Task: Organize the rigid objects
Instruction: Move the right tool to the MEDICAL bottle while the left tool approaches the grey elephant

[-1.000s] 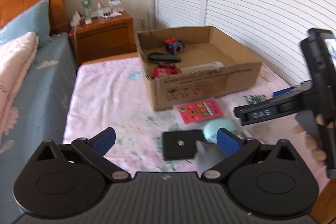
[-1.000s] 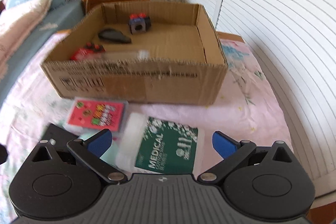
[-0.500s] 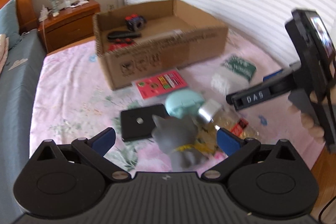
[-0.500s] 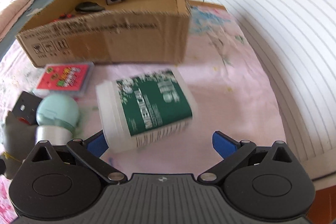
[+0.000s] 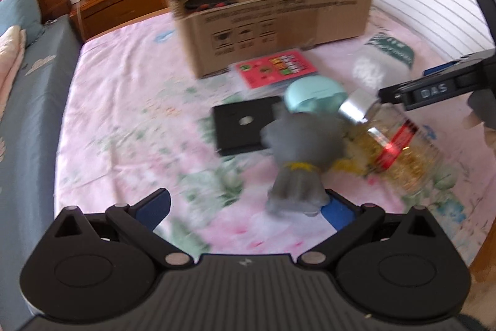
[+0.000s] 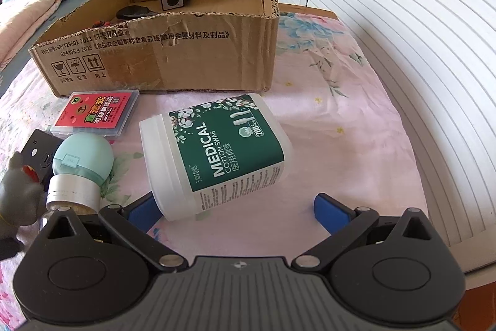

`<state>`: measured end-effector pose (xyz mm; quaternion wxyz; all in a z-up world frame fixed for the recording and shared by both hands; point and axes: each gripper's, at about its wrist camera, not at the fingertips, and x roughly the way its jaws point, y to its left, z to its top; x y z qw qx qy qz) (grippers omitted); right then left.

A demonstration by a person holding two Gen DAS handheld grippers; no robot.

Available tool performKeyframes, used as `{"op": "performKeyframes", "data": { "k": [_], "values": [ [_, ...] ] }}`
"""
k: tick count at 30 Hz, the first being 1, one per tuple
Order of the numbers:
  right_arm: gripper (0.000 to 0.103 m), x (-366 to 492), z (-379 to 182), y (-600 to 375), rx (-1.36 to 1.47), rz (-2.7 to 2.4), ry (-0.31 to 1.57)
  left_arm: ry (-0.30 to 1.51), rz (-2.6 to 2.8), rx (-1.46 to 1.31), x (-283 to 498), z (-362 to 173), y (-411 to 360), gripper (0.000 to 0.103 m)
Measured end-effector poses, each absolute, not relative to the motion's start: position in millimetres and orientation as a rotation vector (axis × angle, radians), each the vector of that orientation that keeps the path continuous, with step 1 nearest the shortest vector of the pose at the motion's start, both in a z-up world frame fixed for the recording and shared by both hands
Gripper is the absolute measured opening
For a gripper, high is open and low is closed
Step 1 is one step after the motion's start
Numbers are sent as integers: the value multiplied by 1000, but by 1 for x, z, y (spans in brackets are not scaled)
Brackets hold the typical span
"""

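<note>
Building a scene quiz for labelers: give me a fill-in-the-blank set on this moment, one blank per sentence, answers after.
1. The cotton swab tub is lying on its ____.
2. Both the left gripper and the right gripper have jaws that are ____.
3. The cardboard box sits on a floral sheet that is mostly ____.
4. The toy nearest the left gripper is a cat figurine coloured ____.

Answers: side; open; pink; grey

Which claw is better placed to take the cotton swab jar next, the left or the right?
Right, probably. The right claw is open with the swab jar just ahead of its fingers. The left claw faces the grey figurine.
</note>
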<state>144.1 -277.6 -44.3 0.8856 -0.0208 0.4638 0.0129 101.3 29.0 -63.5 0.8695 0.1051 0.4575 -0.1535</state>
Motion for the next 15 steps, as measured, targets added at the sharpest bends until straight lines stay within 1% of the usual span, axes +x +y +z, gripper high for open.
{"op": "performKeyframes", "data": {
  "k": [8,15],
  "values": [
    [103,142,-45,-277,-43,27,952,944,-227,194,112,-63,58,102],
    [103,141,-46,-278,-46,33,942,926,-224,222,108,-55,57,102]
  ]
}}
